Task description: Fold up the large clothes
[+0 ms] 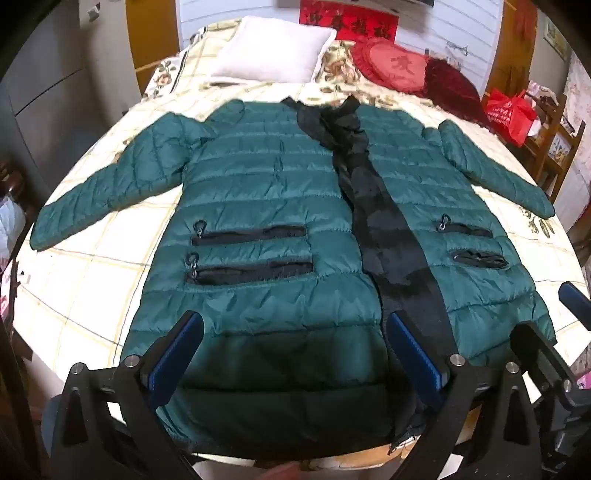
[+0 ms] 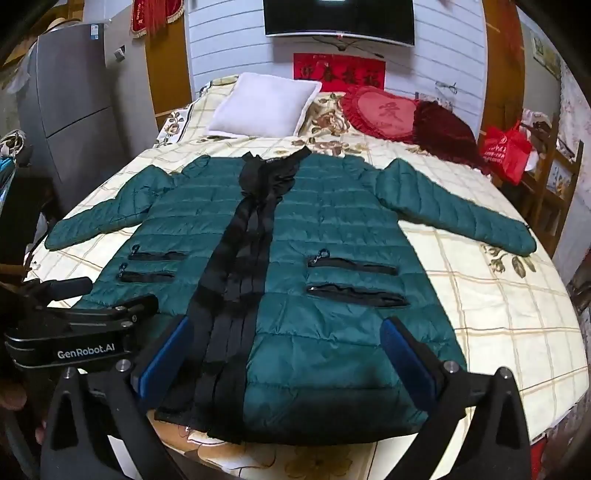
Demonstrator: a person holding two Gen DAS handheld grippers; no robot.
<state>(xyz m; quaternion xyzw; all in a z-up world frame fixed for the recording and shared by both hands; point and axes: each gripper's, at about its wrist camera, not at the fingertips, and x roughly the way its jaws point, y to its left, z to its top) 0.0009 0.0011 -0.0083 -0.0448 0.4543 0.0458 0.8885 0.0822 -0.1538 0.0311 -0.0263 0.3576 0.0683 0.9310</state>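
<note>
On the bed (image 1: pixel 92 288), the green quilted puffer coat (image 1: pixel 258 206) is laid flat, unfolded; both tongs, left tongs (image 1: pixel 295 354) and right tongs (image 2: pixel 288 354), are held wide and empty above its hem, so a sleeve must probably be gripped next.

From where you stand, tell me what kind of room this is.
Most likely a home bedroom. A bed with a cream floral checked cover fills the view, a white square pillow and a red heart-shaped cushion lie at its head, and a dark flat screen hangs on the wall above.

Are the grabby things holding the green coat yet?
No, nothing is held. The left gripper and right gripper both hang open above the hem of the green coat, which lies flat on the bed.
</note>
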